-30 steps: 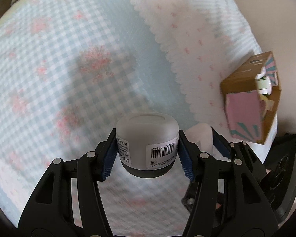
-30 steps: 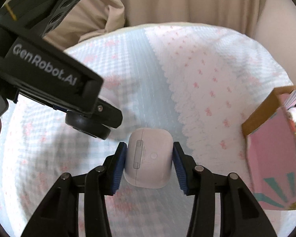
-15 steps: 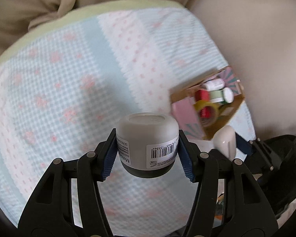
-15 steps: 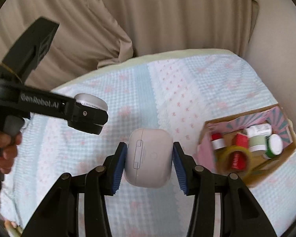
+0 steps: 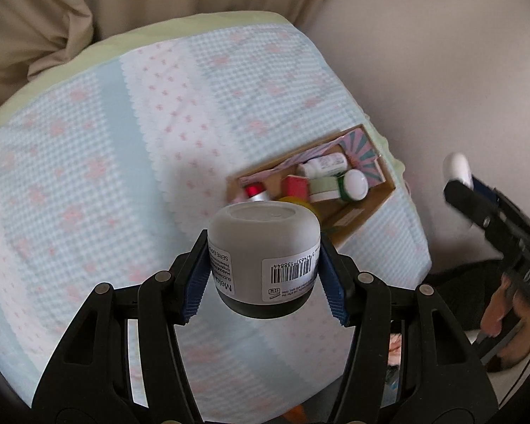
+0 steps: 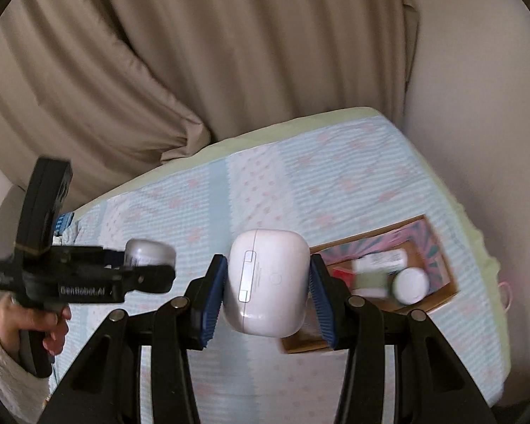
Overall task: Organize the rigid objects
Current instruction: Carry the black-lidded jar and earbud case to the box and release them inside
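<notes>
Bed [image 5: 88,183]: covered by a pale blue and pink patchwork quilt, with beige curtain behind. It serves as the work surface and carries only the box in these views.

Cardboard box [image 5: 357,219]: open-topped, with a pink and teal pattern inside, lying near the bed's right edge. It already contains several small containers, among them a white bottle [image 5: 323,164], a white-lidded jar [image 5: 353,183] and a red item [image 5: 295,187]. Judged to be the collecting point for the rigid objects, hence its open face is turned up and toward both claws.

Left claw [image 5: 263,279]: closed on a frosted grey jar [image 5: 263,251]. The blue pads press the jar's sides and the barcode label faces the camera. The jar is held upside-down in the air above the quilt, short of the box, probably so that it can be lowered in from above.

Right claw [image 6: 266,296]: closed on a white earbud case [image 6: 266,282], gripped across its narrow sides with the hinge facing the camera. It is held in the air over the bed, with the box just beyond and to the right. Judged next in line for the same box.
</notes>
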A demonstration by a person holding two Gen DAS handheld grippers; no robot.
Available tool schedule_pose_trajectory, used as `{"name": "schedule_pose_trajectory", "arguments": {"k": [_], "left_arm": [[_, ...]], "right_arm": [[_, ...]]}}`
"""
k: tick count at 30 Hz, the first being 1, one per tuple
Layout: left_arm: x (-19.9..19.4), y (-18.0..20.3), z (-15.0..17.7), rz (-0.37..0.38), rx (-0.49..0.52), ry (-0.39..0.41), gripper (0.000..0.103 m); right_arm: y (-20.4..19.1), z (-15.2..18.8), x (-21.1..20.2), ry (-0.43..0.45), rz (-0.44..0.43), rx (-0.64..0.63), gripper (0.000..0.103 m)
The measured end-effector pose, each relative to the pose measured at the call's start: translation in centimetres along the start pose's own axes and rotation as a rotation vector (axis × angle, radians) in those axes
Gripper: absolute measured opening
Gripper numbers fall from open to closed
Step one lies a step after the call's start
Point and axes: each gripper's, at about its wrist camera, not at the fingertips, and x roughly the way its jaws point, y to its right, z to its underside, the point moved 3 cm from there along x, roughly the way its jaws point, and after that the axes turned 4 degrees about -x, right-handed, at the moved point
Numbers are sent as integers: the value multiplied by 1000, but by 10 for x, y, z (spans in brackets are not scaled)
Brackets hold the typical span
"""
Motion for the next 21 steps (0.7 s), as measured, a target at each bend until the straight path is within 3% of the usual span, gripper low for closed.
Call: {"name": "schedule_pose_trajectory", "arguments": {"k": [9, 14, 21], "left_arm": [[89, 66, 4, -12, -111, -25, 53], [143, 85, 3, -6, -171, -52, 53], [206, 88, -11, -59, -199, -82, 53]], "right_arm": [[128, -14, 24, -94, -26, -21, 43], [175, -10, 54, -166, -43, -34, 43], [222, 10, 115, -272, -64, -32, 43]]}}
